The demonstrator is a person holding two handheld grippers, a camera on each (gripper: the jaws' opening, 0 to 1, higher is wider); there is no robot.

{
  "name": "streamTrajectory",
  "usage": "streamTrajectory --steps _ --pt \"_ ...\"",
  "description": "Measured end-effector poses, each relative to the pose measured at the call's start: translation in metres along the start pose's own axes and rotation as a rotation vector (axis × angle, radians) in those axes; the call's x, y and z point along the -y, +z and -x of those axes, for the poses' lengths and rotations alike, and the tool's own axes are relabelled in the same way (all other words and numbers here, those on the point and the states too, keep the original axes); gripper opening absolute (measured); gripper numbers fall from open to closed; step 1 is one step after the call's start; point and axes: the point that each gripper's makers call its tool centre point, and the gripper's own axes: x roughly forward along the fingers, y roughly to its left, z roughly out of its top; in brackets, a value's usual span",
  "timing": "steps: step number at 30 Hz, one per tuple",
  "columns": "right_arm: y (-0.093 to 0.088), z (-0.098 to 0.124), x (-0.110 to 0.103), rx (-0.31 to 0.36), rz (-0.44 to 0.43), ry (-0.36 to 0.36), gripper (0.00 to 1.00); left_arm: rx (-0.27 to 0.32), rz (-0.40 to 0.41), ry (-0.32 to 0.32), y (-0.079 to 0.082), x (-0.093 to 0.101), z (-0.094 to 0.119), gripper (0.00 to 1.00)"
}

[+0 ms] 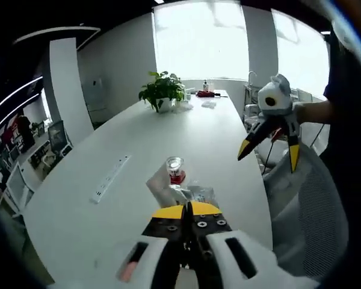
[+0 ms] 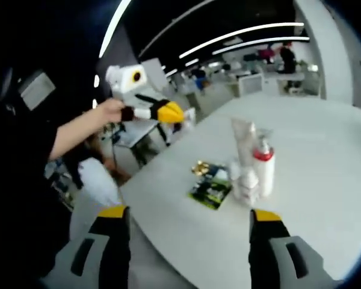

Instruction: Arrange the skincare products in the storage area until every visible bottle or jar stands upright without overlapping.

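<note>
No brand or writing can be read on any of the products; the labels are too small and blurred.

In the right gripper view, a white bottle [image 2: 264, 171] with a red collar stands upright near the near edge of the white table [image 2: 325, 156], its long axis vertical and its cap pointing up. A pale tube [image 2: 243, 135] stands just behind it, also upright. Smaller clear items [image 2: 245, 183] huddle at their base, and a flat green-and-dark packet [image 2: 209, 188] lies on the table just to their left.

The right gripper [image 2: 189, 226] hovers over the table edge, its yellow-tipped jaws wide apart with nothing between them.

In the left gripper view, the left gripper [image 1: 185, 211] has its jaws together, empty, just short of the products [image 1: 174, 177]. A potted plant [image 1: 162, 90] sits at the far end of the table [image 1: 138, 150], and a white power strip [image 1: 110, 178] lies to the left.
</note>
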Motion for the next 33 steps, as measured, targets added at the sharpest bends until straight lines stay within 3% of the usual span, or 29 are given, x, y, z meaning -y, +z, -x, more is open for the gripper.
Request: streamTrajectory --steps 10,17,24,33 --pt "0.018 0.004 -0.023 0.021 0.056 0.058 0.68 0.01 -0.082 -0.062 0.026 0.037 0.008 0.03" --pt "0.024 0.008 -0.036 0.038 0.076 0.083 0.65 0.008 -0.129 -0.086 0.035 0.058 0.013 0.03" --pt "0.056 0.017 -0.058 0.148 0.063 0.168 0.56 0.019 -0.16 -0.125 0.047 0.078 0.015 0.03" --pt "0.075 0.019 -0.077 0.206 0.086 0.239 0.45 0.051 -0.206 -0.174 0.064 0.101 0.017 0.04"
